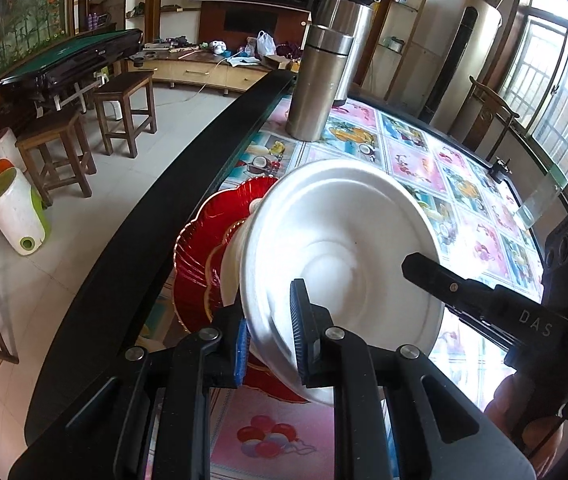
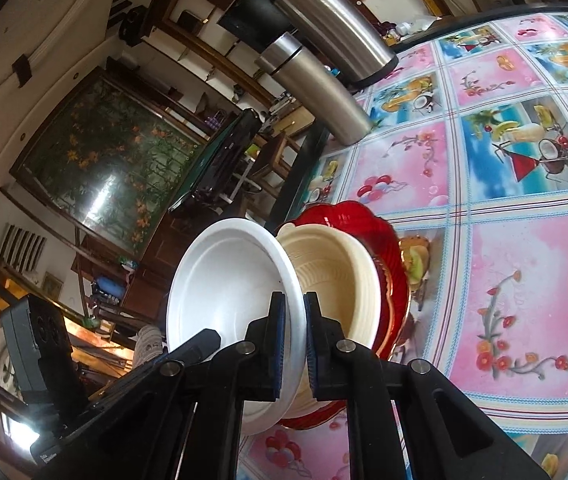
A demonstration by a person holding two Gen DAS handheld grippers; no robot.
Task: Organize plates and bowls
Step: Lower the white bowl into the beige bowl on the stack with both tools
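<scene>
"DAS" is being shown in raised letters on the right hand-held gripper point(image 1: 420, 268). A white foam plate point(image 1: 344, 248) is being held on edge above the desk point(image 1: 484, 216), its rim clamped by both the left hand-held gripper point(image 1: 269, 340) and the right. Its hollow is being turned away from the cream bowl point(image 2: 336, 280), which is being carried in a red dish point(image 2: 348, 216) beside it.

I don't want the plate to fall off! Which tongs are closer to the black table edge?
Left. The left tongs grip the white plate right beside the edge; the right tongs grip its other side, further in.
</scene>
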